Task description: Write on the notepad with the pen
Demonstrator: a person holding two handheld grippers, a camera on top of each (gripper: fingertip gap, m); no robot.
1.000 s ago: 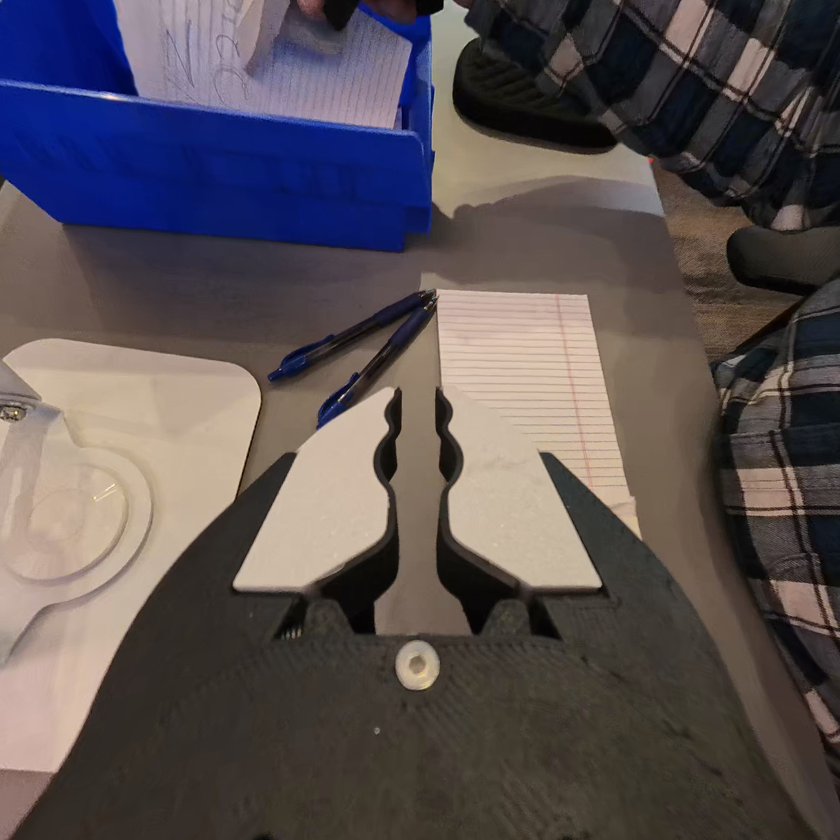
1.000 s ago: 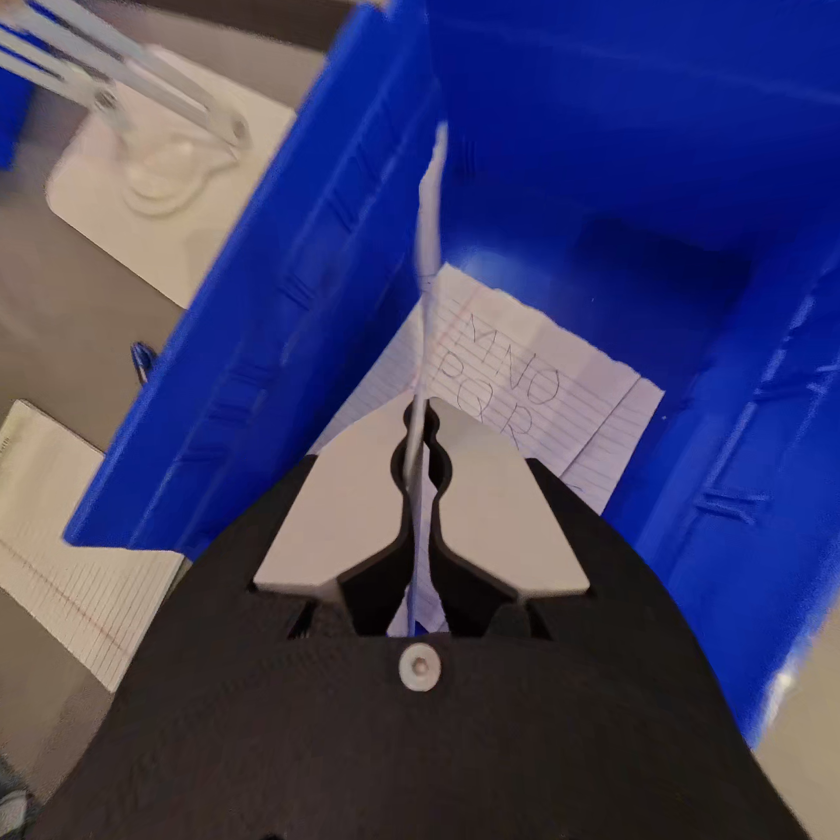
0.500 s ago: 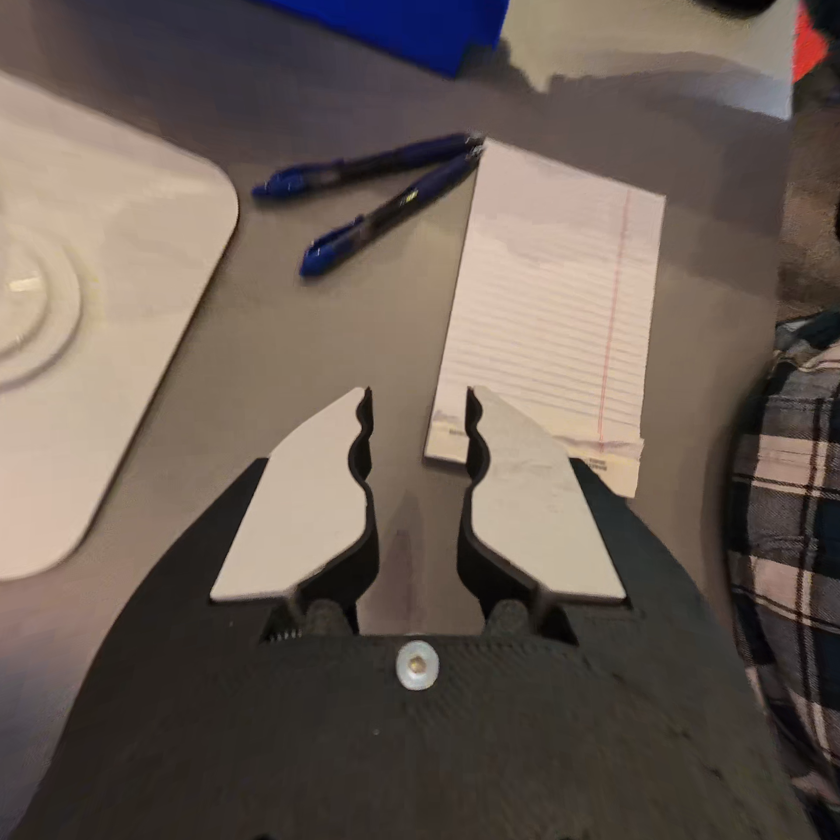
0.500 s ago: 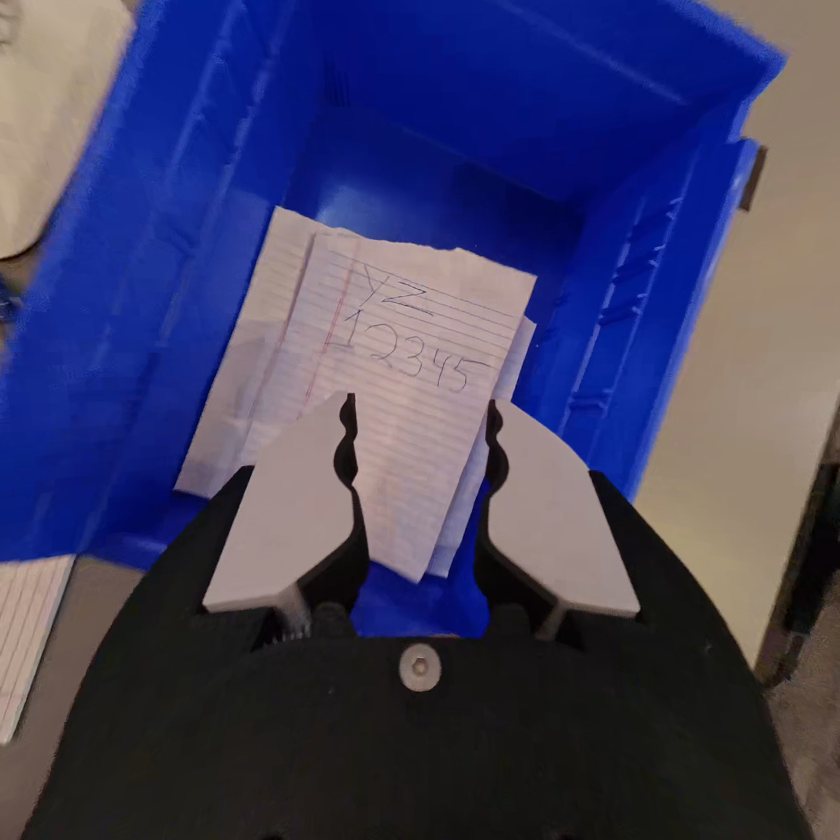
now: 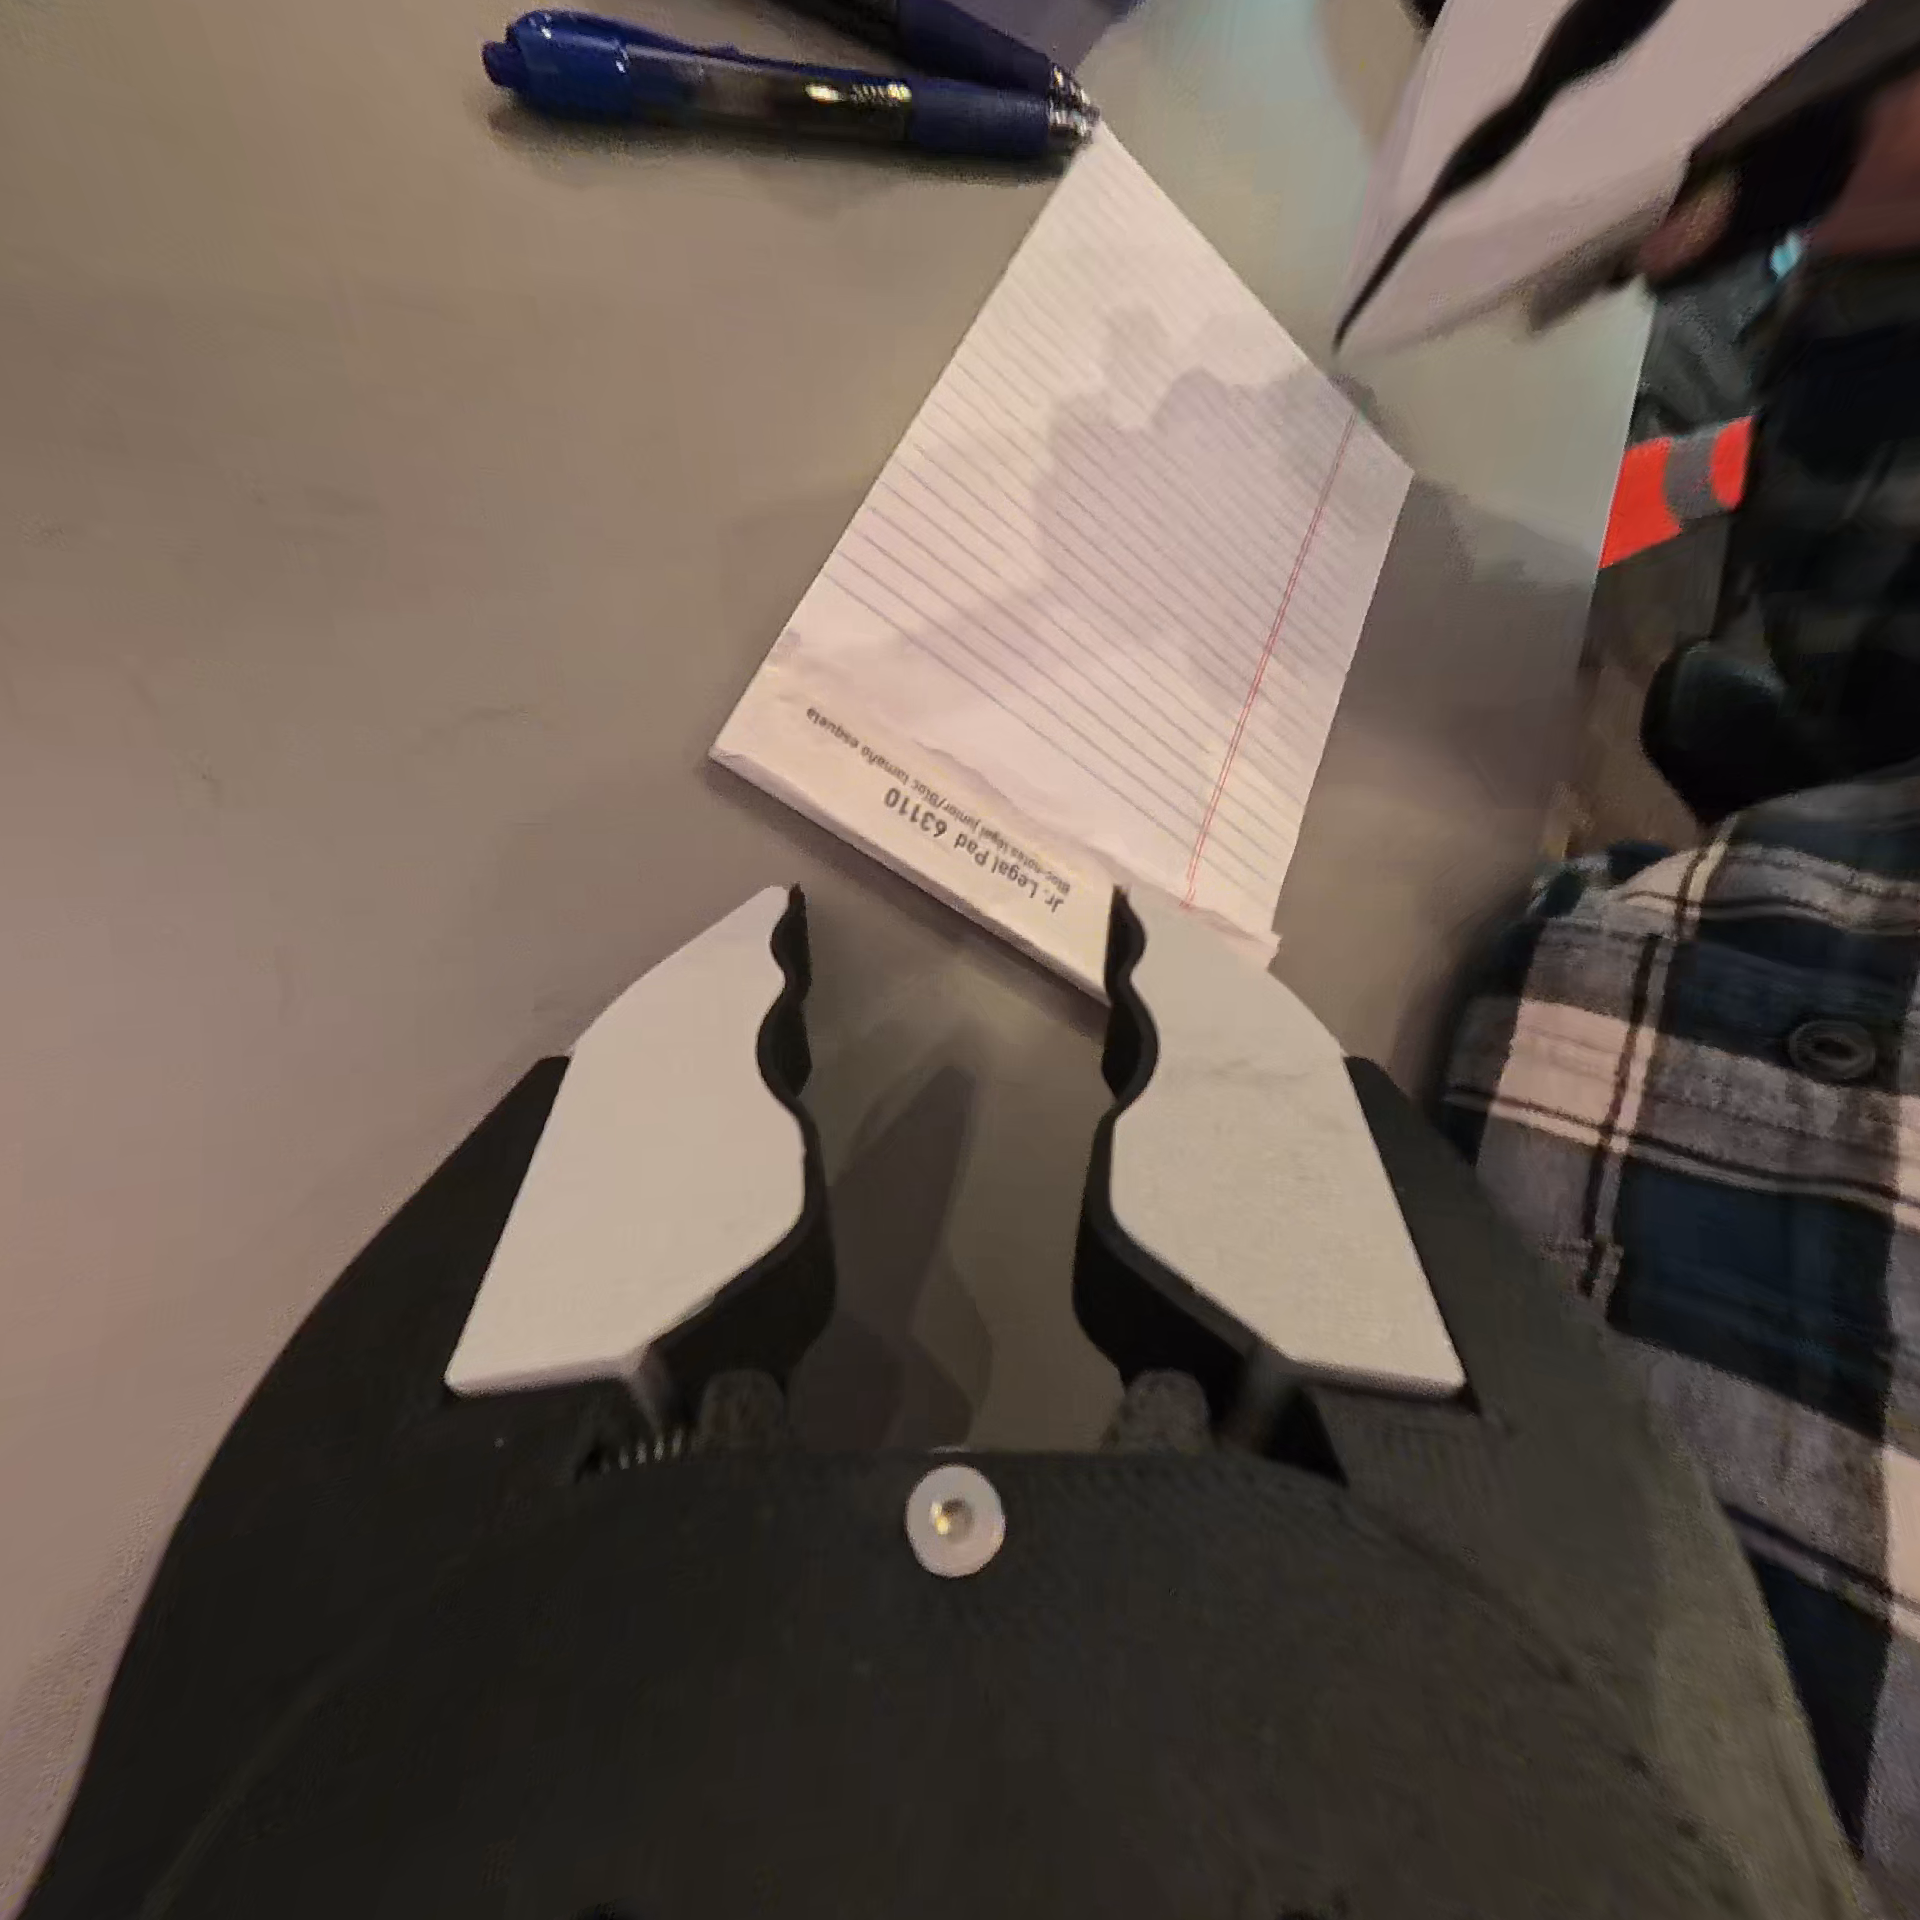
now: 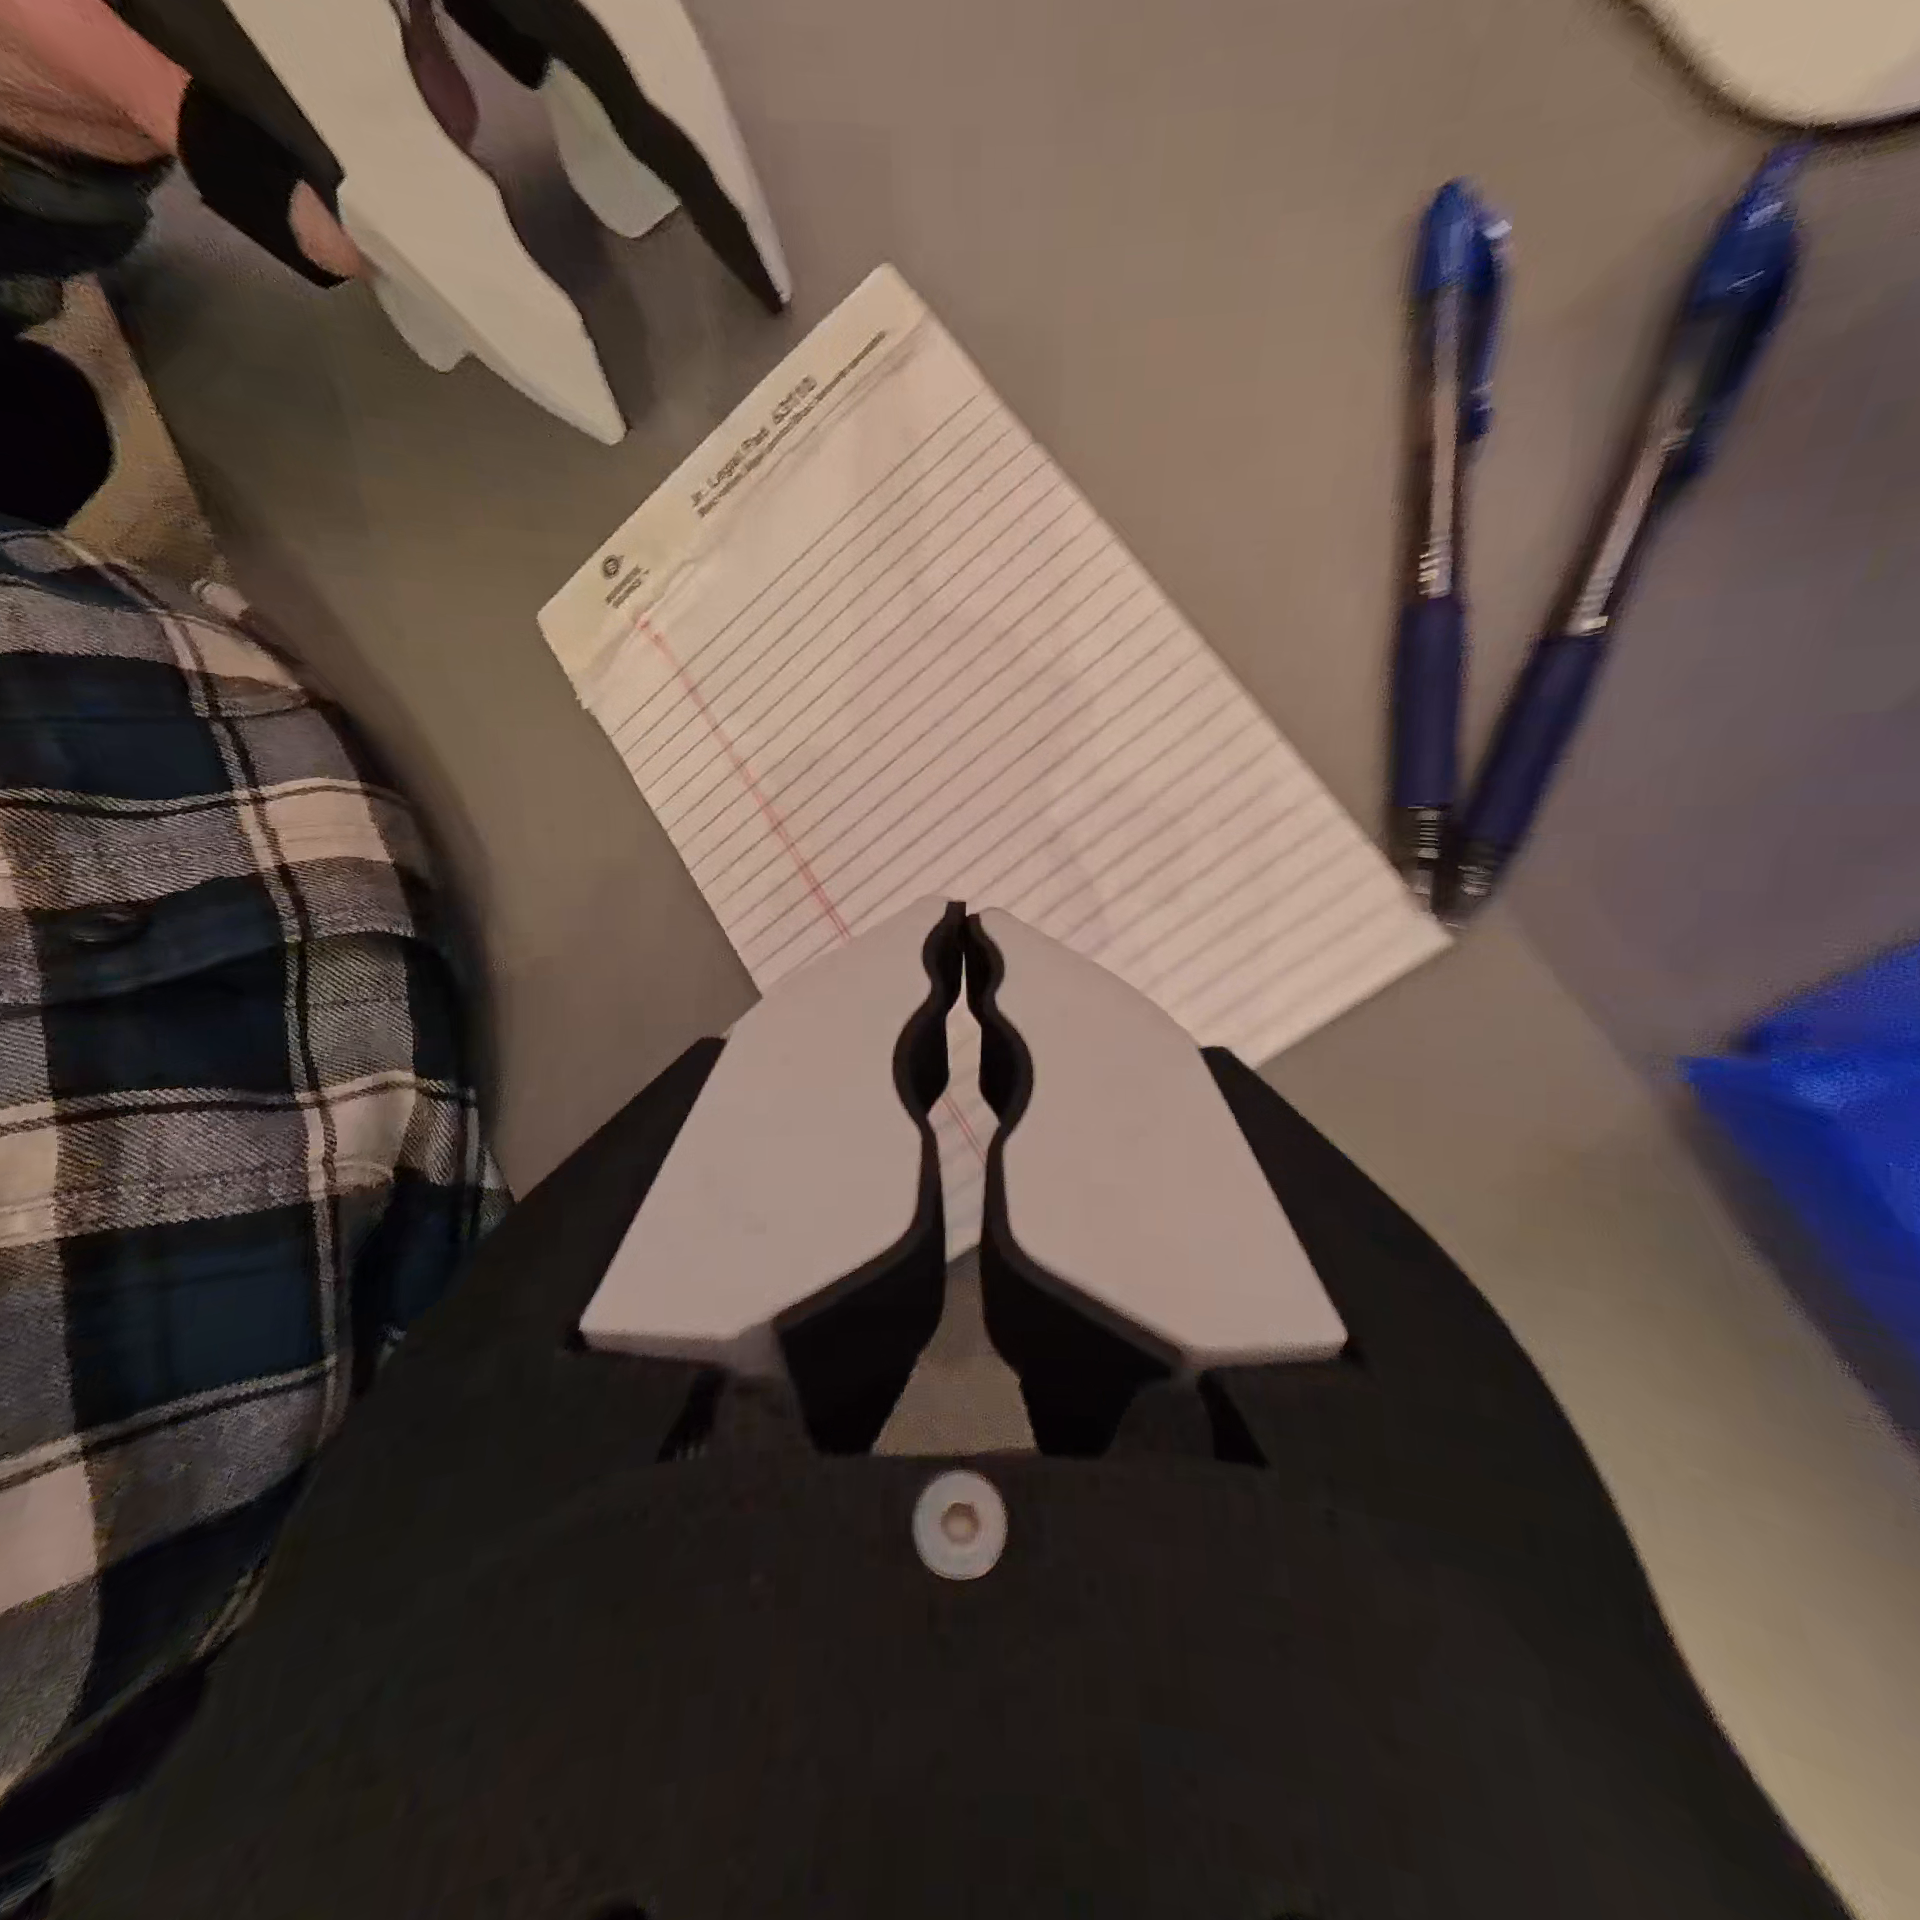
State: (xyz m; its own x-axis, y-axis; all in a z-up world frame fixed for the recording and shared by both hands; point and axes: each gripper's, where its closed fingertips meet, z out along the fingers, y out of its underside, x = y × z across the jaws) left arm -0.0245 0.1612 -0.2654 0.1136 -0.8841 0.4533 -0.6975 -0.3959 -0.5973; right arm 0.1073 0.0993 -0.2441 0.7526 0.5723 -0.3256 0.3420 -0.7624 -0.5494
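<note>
The white lined paper notepad (image 5: 1081,582) is seen flat on the grey table (image 5: 364,520), at 12 o'clock of the left gripper (image 5: 951,920), whose fingers are spread wide and bare. Two blue pens (image 6: 1538,540) lie at 2 o'clock of the right gripper (image 6: 958,920), whose fingertips are pressed together on nothing.

We see bare desk (image 5: 312,623) left of the notepad (image 5: 1091,582), open to approach. Two pens (image 6: 1538,540) flank its far corner, the blue bin (image 6: 1829,1122) lies beyond, and a plaid sleeve (image 6: 187,935) crowds the opposite side.
</note>
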